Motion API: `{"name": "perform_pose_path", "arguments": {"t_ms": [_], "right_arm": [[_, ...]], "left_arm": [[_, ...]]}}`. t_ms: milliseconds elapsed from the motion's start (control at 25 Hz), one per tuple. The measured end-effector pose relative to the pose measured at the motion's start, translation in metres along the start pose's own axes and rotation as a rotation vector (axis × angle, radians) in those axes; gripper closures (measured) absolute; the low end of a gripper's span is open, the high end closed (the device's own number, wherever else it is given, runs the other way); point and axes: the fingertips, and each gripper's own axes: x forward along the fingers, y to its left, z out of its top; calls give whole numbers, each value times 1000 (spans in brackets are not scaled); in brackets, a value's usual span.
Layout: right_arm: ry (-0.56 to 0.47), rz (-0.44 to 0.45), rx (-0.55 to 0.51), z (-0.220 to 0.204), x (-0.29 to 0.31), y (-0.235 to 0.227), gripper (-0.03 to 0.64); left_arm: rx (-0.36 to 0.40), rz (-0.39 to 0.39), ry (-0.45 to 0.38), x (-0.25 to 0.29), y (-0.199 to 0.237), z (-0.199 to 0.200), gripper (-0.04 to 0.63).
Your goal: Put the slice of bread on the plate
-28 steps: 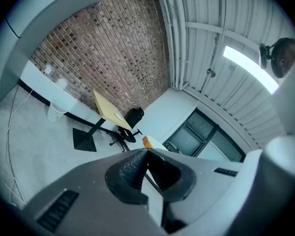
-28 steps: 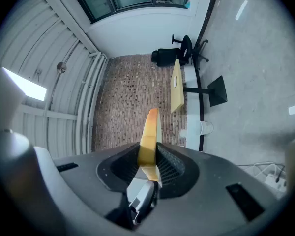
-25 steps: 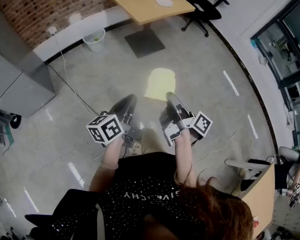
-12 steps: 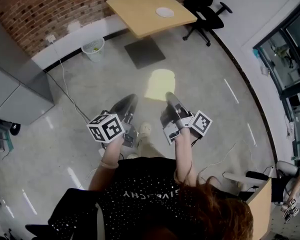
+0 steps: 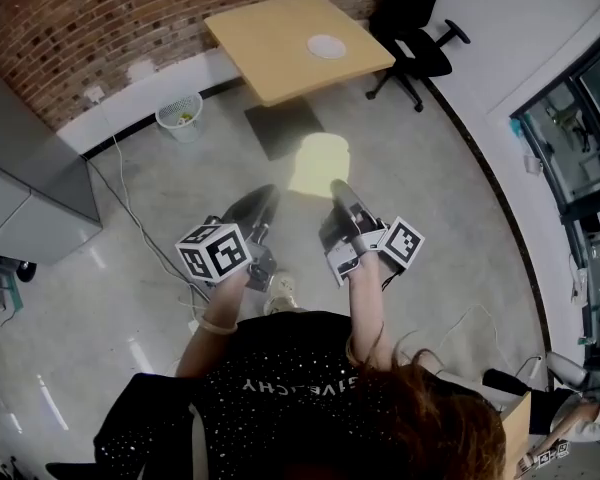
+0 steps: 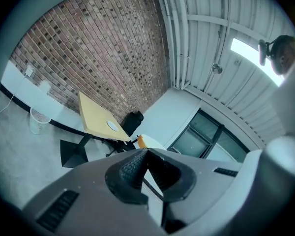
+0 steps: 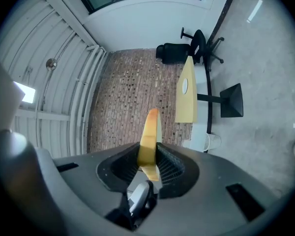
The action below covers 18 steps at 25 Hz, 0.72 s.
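Note:
I see a pale yellow slice of bread [image 5: 318,164] held flat over the floor, my right gripper [image 5: 337,190] shut on its near edge. In the right gripper view the bread [image 7: 148,136] stands edge-on between the ribbed pads. My left gripper [image 5: 263,196] is beside it, jaws shut with nothing between them [image 6: 147,150]. A small white plate [image 5: 326,45] lies on the wooden table [image 5: 270,38] ahead, still well beyond both grippers. The plate [image 6: 111,126] also shows in the left gripper view, and the plate [image 7: 185,86] in the right gripper view.
A white waste basket [image 5: 183,110] stands by the brick wall left of the table. A black office chair [image 5: 420,38] sits to the table's right. The table has a dark base plate [image 5: 280,126]. A grey cabinet [image 5: 30,188] is at left; a cable [image 5: 140,228] runs across the floor.
Both grippers and the bread have travelled forward over the floor; the table, plate and waste basket now sit closer and lower in the head view.

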Motion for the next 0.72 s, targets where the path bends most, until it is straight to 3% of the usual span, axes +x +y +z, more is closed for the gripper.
{"name": "perform_pose_path", "arguments": {"t_ms": [720], "right_arm": [[52, 46, 10, 70, 72, -14, 518]], "left_arm": [[7, 34, -48, 79, 31, 37, 584]]}}
